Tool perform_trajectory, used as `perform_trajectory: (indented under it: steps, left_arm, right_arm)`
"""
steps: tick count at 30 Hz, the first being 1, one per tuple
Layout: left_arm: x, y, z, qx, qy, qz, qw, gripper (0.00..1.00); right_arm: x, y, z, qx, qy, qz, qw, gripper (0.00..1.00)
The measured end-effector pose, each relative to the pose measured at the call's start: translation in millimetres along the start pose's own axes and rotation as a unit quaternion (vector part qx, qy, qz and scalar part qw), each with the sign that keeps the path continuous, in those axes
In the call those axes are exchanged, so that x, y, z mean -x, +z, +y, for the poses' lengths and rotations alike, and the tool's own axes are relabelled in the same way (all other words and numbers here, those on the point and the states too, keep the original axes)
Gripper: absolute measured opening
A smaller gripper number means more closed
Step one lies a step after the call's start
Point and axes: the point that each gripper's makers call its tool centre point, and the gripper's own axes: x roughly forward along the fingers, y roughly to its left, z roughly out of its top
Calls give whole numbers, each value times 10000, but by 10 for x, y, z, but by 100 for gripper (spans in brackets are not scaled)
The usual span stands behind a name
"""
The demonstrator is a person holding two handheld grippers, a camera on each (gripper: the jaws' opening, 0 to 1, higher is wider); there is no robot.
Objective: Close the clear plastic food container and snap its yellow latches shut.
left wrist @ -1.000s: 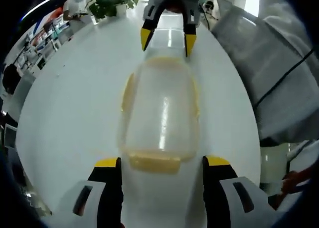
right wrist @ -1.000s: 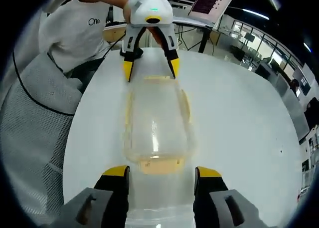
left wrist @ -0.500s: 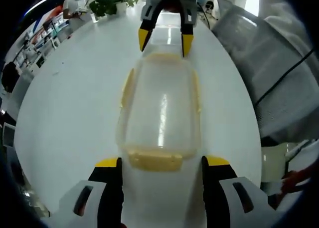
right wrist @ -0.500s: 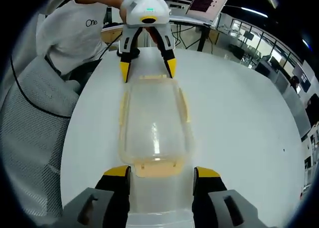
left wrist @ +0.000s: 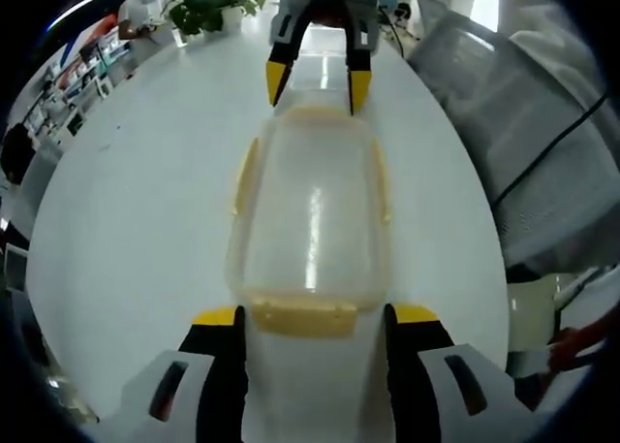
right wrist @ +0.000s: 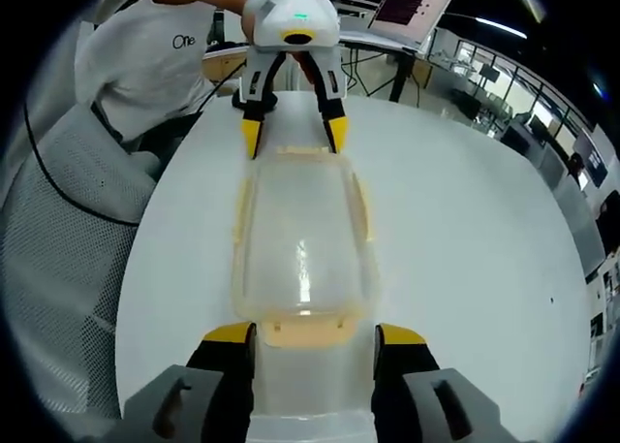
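— Why set like that?
— Lid down on the clear container (left wrist: 312, 220), lying flat on the white worktop (left wrist: 136, 201). Left tool (left wrist: 312, 315) spread wide astride the near yellow latch (left wrist: 304, 317), gripping nothing; right tool (right wrist: 304, 334) likewise wide at the opposite end latch (right wrist: 302, 330). Probably bracketing both ends to press the latches home.
— And the long axis?
— Running straight from one tool to the other; side latches (left wrist: 247, 176) along the long edges.

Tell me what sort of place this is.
Probably an open-plan office or lab: a white table bearing the container, an open laptop on a desk behind, a potted plant, and shelving along the far wall.
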Motion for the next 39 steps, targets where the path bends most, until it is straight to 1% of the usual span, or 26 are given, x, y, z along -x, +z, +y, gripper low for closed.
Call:
perform_trajectory:
  steps: [3, 5, 8, 11, 12, 14, 15, 19, 21, 23, 30, 33, 39]
  left_arm:
    - [0, 2, 16, 10, 10, -1, 10000, 54]
    - [-1, 6, 14, -23, -5, -14, 10000, 53]
    - [-5, 10, 7, -78, -39, -14, 10000, 53]
    - [-6, 18, -6, -162, -80, -15, 9998, 52]
    - [-8, 18, -3, -150, -77, -20, 9999, 52]
    - [-9, 14, -2, -160, -80, -39, 9998, 52]
    - [-9, 12, -1, -164, -81, -50, 9998, 52]
    - [-12, 10, 8, -163, -78, -87, 9998, 52]
    - [-13, 10, 10, -175, -87, -102, 9998, 52]
    - [-12, 13, 8, -184, -90, -91, 9997, 52]
    - [-13, 16, 24, -188, -86, -52, 9998, 50]
    - [-8, 17, 23, -203, -95, -59, 9997, 48]
    - [-7, 21, 21, -202, -100, -78, 9997, 48]
  right_arm:
    - [-8, 14, 16, 193, 5, 11, 9998, 45]
    - [-18, 1, 23, 293, -8, 83, 9995, 45]
    - [-46, -16, 33, 225, 34, 139, 9996, 46]
    - [-71, -13, 31, 381, -16, 158, 9991, 42]
    - [-83, -17, 38, 368, 5, 186, 9991, 41]
    - [-104, -24, 53, 376, 32, 220, 9990, 42]
    - [-97, -12, 47, 298, 53, 204, 9993, 42]
    - [-94, -25, 35, 308, 53, 231, 9992, 42]
    - [-94, -38, 48, 205, 102, 242, 9994, 42]
    - [-95, -35, 42, 258, 104, 233, 9993, 42]
    - [-105, -48, 37, 17, 216, 271, 9994, 41]
    - [-110, -51, 65, -7, 333, 269, 9991, 39]
    - [-113, -45, 66, 54, 365, 310, 9988, 39]
